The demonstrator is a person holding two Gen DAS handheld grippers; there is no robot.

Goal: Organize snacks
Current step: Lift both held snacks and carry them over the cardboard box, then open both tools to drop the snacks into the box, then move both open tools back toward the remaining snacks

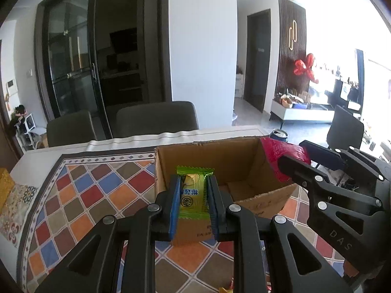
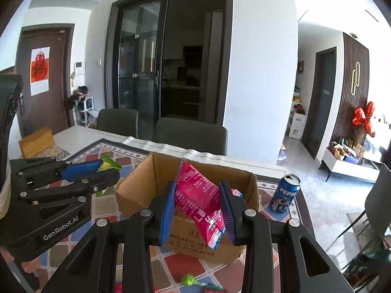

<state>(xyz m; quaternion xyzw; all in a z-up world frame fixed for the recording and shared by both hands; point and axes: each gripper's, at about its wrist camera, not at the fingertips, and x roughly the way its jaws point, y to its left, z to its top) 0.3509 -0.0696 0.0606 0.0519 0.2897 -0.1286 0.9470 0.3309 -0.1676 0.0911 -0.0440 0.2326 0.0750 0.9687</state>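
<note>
An open cardboard box point(image 1: 220, 156) stands on the patterned tablecloth; it also shows in the right wrist view point(image 2: 136, 193). My left gripper point(image 1: 193, 183) is shut on a green snack packet point(image 1: 193, 190), held above the box's near left rim. My right gripper point(image 2: 199, 188) is shut on a pink snack packet point(image 2: 200, 197), held over the box's near edge. In the left wrist view the right gripper point(image 1: 297, 155) with the pink packet point(image 1: 278, 151) is at the box's right wall. In the right wrist view the left gripper point(image 2: 110, 168) with the green packet point(image 2: 108, 164) is left of the box.
A blue Pepsi can point(image 2: 284, 194) stands right of the box. A green lollipop point(image 2: 189, 280) and other small snacks lie on the cloth in front of the box. A yellow box point(image 2: 36, 141) sits at the table's far left. Two dark chairs point(image 2: 190, 134) stand behind the table.
</note>
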